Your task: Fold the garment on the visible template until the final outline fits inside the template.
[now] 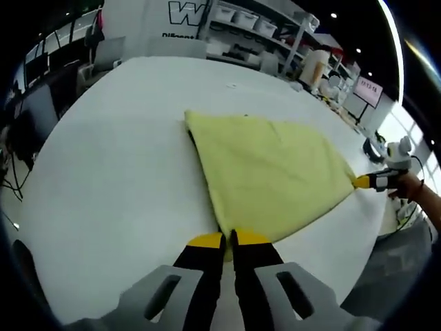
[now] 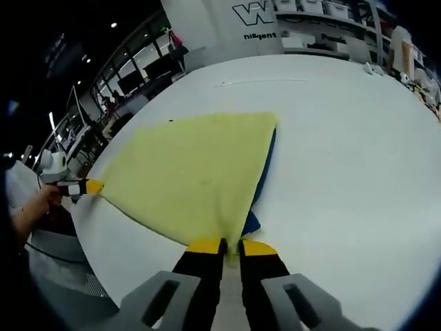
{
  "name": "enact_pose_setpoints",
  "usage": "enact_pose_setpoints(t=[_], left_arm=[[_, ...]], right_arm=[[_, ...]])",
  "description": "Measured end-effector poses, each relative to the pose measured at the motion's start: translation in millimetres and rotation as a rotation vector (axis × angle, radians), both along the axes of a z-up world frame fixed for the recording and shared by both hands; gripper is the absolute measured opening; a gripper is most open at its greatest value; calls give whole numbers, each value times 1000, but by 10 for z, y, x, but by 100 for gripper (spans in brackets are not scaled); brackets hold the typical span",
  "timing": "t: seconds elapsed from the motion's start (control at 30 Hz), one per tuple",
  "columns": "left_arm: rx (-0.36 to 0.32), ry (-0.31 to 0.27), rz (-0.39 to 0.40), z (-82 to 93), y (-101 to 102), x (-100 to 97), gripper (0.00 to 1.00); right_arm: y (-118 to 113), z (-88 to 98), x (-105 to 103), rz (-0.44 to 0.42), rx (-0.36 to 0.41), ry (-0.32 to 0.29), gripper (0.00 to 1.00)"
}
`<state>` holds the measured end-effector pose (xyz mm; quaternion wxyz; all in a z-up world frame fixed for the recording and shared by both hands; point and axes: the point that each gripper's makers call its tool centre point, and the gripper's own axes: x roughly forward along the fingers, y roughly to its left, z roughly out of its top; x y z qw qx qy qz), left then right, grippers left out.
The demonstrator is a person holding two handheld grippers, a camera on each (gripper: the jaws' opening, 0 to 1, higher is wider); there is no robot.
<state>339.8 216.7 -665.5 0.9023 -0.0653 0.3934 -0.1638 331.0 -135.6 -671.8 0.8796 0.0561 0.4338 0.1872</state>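
Pale yellow cloth garment [image 1: 272, 172] held taut at two corners on the white table [image 1: 110, 186].

The soft, faintly creased fabric lies as a flat triangle mid-table, a blue sheet [image 2: 266, 172] peeking from under its edge at 3 o'clock in the right gripper view. The left gripper [image 1: 227, 240] pinches the corner at 6 o'clock; the right gripper [image 2: 230, 245] likewise clamps its own corner. Storage shelves [image 1: 265, 31] and white lettered signage [image 2: 255, 14] line the room at 12 o'clock.
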Motion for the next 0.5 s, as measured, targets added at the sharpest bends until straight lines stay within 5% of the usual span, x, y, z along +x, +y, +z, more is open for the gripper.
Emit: enact_pose_setpoints(t=[0.1, 0.27, 0.5], left_arm=[[10, -37, 2, 79, -15, 13, 10], [11, -113, -34, 348, -148, 27, 42], [8, -200, -63, 758, -262, -60, 63]], right_arm=[[9, 128, 38, -5, -2, -68, 25], [62, 415, 61, 4, -2, -159, 63], [150, 715, -40, 32, -19, -226, 84]])
